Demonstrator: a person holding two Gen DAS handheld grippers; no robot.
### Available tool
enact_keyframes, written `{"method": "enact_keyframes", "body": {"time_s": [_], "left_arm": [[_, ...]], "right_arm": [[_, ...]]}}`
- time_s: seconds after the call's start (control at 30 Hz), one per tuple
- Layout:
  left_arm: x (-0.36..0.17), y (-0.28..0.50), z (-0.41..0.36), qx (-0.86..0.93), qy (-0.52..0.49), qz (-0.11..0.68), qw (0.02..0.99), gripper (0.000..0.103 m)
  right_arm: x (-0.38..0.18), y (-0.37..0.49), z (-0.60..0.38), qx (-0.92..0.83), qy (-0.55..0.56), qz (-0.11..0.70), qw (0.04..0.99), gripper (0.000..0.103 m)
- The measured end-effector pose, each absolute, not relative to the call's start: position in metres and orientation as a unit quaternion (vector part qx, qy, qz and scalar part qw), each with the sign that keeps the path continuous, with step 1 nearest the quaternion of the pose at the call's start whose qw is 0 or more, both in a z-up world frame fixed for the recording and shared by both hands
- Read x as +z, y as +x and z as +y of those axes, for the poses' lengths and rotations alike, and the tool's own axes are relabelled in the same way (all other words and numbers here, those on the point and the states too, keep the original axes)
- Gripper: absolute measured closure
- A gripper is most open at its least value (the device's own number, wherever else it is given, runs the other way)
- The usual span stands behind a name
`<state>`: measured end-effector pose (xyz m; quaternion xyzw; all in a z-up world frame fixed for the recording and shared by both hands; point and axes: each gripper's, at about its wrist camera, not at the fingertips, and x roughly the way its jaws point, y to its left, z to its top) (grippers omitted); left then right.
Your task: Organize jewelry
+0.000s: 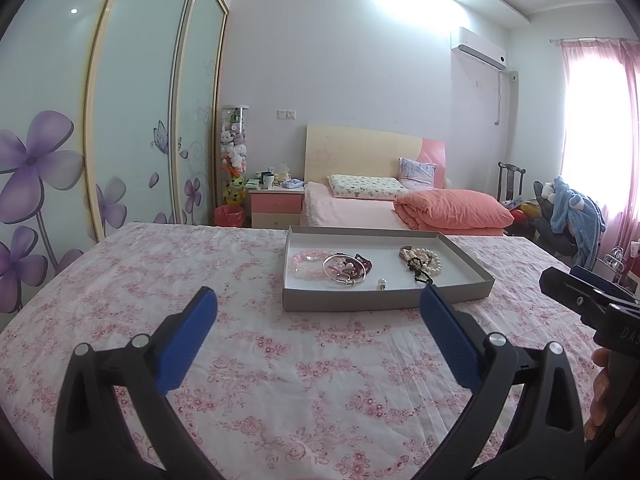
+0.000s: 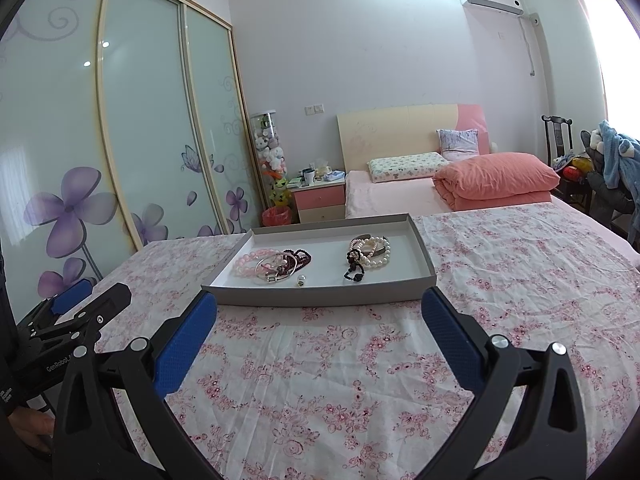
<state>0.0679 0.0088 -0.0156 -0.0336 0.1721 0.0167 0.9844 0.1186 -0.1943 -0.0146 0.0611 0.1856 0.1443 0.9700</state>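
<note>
**Tray ahead of both claws, jewelry in two heaps**

While both claws hang empty with their blue pads spread wide apart, the shallow grey cardboard tray [image 2: 320,294] lies straight ahead of them on the pink-flowered cotton tablecloth [image 2: 360,380], its long axis running across the view. From the right gripper [image 2: 320,312] the tray's near wall sits just beyond the fingertips and roughly centred; from the left gripper [image 1: 320,308] it sits a little to the right. Judging by this, the right claw is the nearer of the two, though only slightly.

Inside, on the smooth white floor, two tangles lie well apart. To the left is the string of round translucent pink beads [image 2: 248,262], overlapped by a thin rigid silver bangle [image 2: 276,270] and touching a strand of small dark red beads [image 2: 300,258]. To the right is the coil of glossy cream pearls [image 2: 374,256], with a knotted black cord charm [image 2: 354,270] trailing toward the near wall. Between the heaps, near the front wall, rests a single loose pearl earring [image 2: 301,280], tiny and likely to roll.
</note>
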Motion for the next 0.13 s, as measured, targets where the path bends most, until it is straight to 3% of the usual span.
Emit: {"method": "enact_keyframes", "body": {"time_s": [0.13], "left_arm": [[-0.0155, 0.0692, 0.0097, 0.015, -0.033, 0.174, 0.984, 0.004]], "right_arm": [[-0.0144, 0.1191, -0.1948, 0.144, 0.061, 0.186, 0.97, 0.002]]}}
